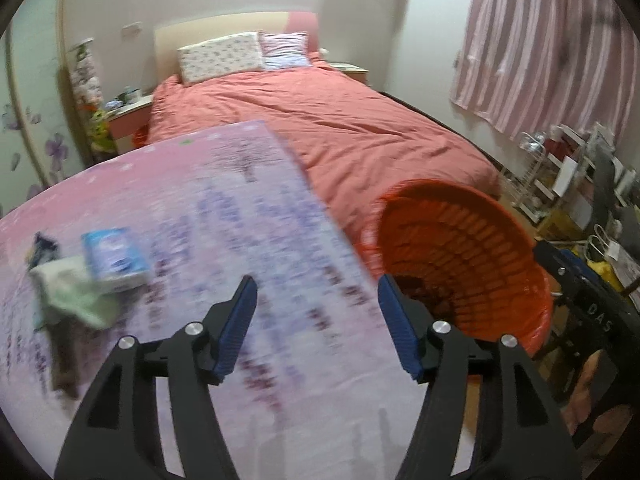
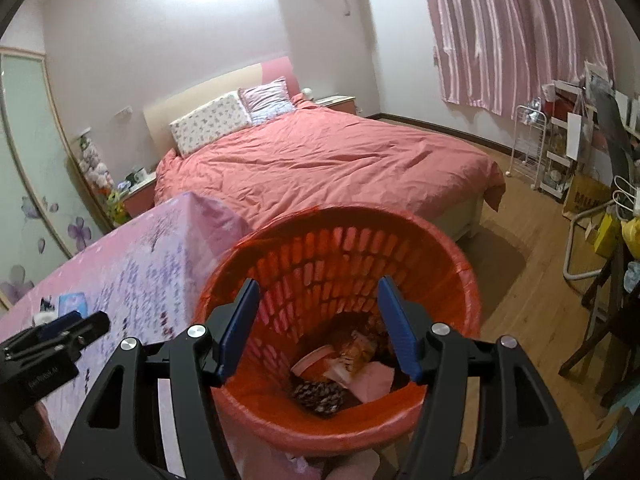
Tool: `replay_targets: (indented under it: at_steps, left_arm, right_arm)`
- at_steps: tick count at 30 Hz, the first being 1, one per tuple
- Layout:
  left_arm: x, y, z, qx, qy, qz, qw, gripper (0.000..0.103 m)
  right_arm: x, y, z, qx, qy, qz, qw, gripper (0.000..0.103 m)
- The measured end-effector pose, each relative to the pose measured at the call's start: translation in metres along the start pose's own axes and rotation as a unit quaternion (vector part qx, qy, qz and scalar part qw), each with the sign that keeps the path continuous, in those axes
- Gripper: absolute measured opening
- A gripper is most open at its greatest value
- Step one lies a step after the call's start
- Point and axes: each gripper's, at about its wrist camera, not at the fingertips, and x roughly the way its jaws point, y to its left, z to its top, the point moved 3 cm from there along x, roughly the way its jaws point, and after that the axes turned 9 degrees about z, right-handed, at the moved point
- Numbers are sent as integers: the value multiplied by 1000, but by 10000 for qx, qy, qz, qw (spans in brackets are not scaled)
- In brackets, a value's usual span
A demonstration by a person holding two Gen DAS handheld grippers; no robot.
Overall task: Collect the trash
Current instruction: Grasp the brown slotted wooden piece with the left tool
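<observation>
My left gripper (image 1: pixel 316 280) is open above a table (image 1: pixel 280 360) covered in a pink and purple cloth, with nothing between its blue pads. To its left on the cloth lie a blue tissue packet (image 1: pixel 114 258), a crumpled pale green cloth (image 1: pixel 72 292) and a small dark item (image 1: pixel 42 246). An orange slotted basket (image 1: pixel 460 216) stands off the table's right edge. My right gripper (image 2: pixel 318 282) hangs open over the basket (image 2: pixel 460 264), empty. At the bottom of the basket lie a pink paper (image 2: pixel 374 380), wrappers (image 2: pixel 352 354) and a speckled brown lump (image 2: pixel 318 394).
A bed (image 2: pixel 328 160) with a red cover fills the space behind the table and basket. Pink striped curtains (image 2: pixel 520 32) hang at the right, with wire shelves (image 2: pixel 528 140) and clutter below. A dark chair (image 2: pixel 608 320) stands on the wooden floor at the right.
</observation>
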Motion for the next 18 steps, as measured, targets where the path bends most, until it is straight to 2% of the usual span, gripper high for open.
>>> replay_targets:
  at_steps: [6,10,12,15,18]
  left_arm:
    - [-18,74,-23,-331,0,644,9974,64]
    - [-29,144,-45,-742,29,1194,9901,64]
    - [-28,173,-52,-1002,151,1350,9856,63]
    - [-20,211,-65,-1400,388,1360,9800,53]
    - [-11,221,-68,-1507,517,1221,9796,49]
  right_arm:
    - [7,32,-17,-219,298,204,9991,62]
    - [11,55,-31,-401,458,311,9977,62]
    - [13,65,-37,-499,526,356,9967,62]
    - [17,81,-45,-637,629,429,9951,62]
    - [19,96,-52,-797,710,474,9932,62]
